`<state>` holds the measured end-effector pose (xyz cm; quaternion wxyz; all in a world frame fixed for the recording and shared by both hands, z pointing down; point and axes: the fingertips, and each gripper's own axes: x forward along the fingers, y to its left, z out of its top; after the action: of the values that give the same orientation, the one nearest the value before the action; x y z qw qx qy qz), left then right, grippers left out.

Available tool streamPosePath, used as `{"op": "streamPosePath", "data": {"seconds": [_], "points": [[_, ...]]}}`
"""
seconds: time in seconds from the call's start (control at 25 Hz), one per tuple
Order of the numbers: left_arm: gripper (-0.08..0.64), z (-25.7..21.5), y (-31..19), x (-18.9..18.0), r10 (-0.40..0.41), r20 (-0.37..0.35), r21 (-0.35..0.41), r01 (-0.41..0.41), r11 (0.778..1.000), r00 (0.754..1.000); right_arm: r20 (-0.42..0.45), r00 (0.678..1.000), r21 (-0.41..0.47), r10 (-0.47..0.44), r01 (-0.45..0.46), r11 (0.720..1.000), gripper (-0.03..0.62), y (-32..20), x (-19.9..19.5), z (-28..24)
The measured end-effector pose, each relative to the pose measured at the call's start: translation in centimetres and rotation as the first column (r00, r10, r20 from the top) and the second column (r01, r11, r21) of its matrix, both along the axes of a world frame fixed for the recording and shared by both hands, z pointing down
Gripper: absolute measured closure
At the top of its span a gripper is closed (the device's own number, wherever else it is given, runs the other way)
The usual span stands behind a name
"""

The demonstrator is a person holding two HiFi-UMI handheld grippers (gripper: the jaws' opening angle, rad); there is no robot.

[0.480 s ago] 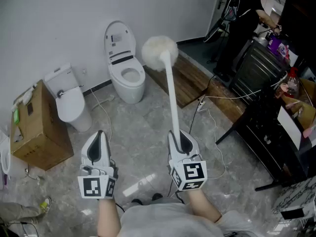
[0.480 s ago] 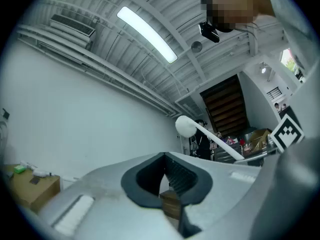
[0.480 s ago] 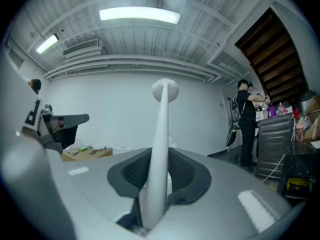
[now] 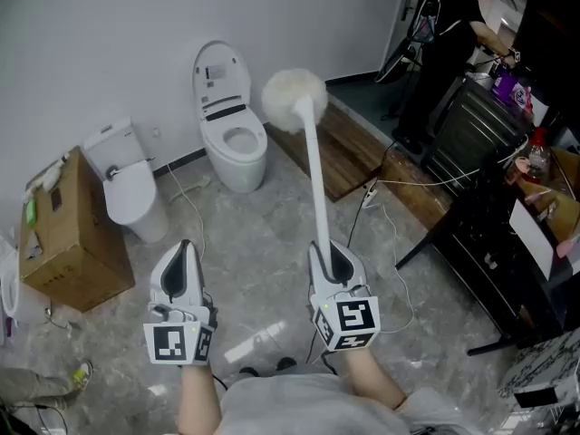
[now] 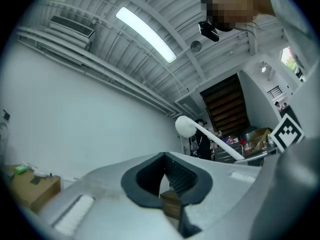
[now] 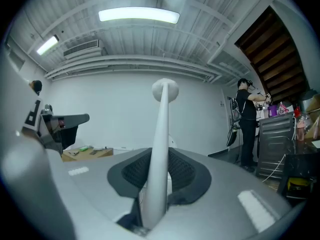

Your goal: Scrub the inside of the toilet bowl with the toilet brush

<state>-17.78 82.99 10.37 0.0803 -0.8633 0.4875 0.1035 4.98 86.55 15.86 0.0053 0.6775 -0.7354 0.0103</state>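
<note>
The head view alone shows the grey stone floor (image 4: 263,243). The toilet (image 4: 230,139) stands at the floor's far edge against the white wall, lid raised and bowl exposed. A smaller toilet (image 4: 127,184) and a cardboard box (image 4: 68,234) stand to its left.

Both gripper views tilt upward to the ceiling strip light (image 6: 139,15); neither shows the bowl.

The toilet brush (image 4: 314,179) is upright in the air, clear of the bowl, with its white fluffy head (image 4: 294,93) uppermost. The right gripper (image 4: 324,247) is clenched on the lower handle. The right gripper view shows the handle (image 6: 159,154) pinched between the dark pads (image 6: 186,173).

The left gripper (image 4: 186,246) is level with the right one and to its left. Its jaws are closed together on nothing.
</note>
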Motion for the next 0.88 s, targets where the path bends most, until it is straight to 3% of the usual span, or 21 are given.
{"op": "streamPosePath", "data": {"seconds": [0.28, 0.48, 0.68, 0.88], "points": [[0.557, 0.2, 1.1, 1.2, -0.008, 0.017, 0.011, 0.008, 1.000, 1.000, -0.009, 1.000, -0.014, -0.003, 0.003, 1.000, 0.503, 0.8, 1.3, 1.1], [0.558, 0.5, 1.0, 0.9, -0.015, 0.017, 0.004, 0.015, 1.000, 1.000, 0.034, 0.999, -0.022, -0.022, 0.023, 0.999, 0.505, 0.6, 1.2, 1.7], [0.557, 0.6, -0.3, 2.2, 0.005, 0.018, 0.000, -0.005, 1.000, 1.000, 0.051, 0.997, -0.026, -0.060, 0.062, 0.998, 0.505, -0.1, 1.5, 2.1], [0.558, 1.2, -3.1, 3.4, 0.027, 0.010, 0.000, -0.027, 1.000, 1.000, 0.019, 0.999, -0.005, -0.034, 0.035, 0.999, 0.505, -2.6, 2.4, 2.0]]}}
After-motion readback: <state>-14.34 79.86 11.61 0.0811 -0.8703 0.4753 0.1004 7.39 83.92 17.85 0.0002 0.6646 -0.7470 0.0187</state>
